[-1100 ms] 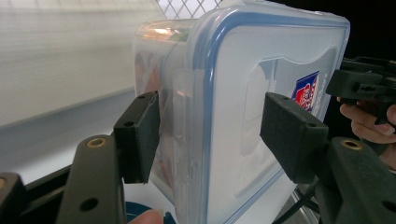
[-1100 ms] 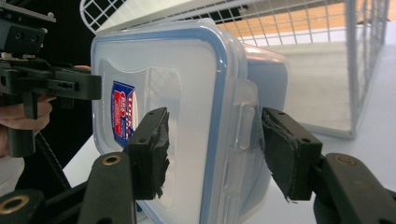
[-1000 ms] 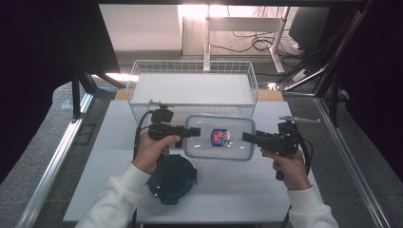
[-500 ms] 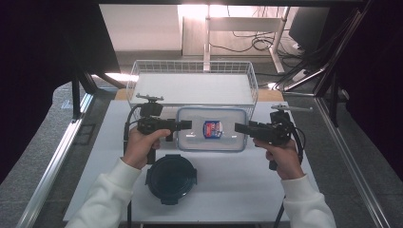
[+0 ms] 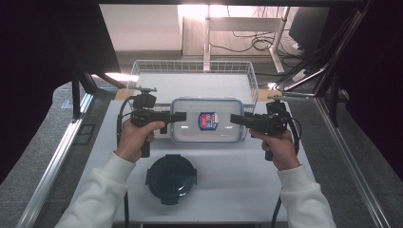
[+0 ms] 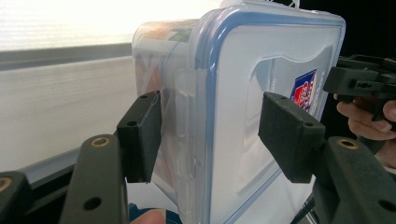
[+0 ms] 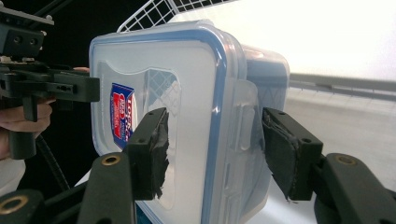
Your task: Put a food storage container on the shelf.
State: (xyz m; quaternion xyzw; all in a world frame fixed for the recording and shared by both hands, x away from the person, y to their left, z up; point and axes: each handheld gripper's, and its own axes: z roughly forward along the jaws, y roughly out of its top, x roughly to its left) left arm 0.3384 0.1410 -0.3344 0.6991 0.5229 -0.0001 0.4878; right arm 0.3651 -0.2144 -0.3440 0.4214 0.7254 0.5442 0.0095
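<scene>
Left tool (image 5: 179, 116), at 9 o'clock of the lidded plastic container (image 5: 206, 120), clamps the container's short end. In the left gripper view one black pad sits on the lid face and the other on the underside, with the side latch flap between them. So it grips top-to-bottom across the rim, not the walls.

Container sits mid-bench, slightly toward 12 o'clock, apparently held clear of the white bench (image 5: 237, 190) between the two tools. A two-ended hold makes sense: the box is wide, smooth and slippery, and one-sided pinching would let it swing.

Container is rectangular with rounded corners. The body is clear plastic; the translucent lid has a blue seal line round the rim and hinged latch flaps on the sides. Red-and-blue brand sticker (image 5: 207, 119) at lid centre. Contents are blurred, so I can't tell what's inside.

At 6 o'clock of the container a round dark container (image 5: 171, 178) with a four-tab lid lies flat on the bench, untouched and well apart from both tools.

At 12 o'clock a white wire basket (image 5: 142, 71) stands at the far bench edge, just beyond the container. It's the likely drop spot, judging by how the box is held in front of it.

Right tool (image 5: 233, 118), at 3 o'clock, mirrors the left: its pads squeeze lid face and base across the opposite latch. One pad's rubber facing looks frayed at its edge.
</scene>
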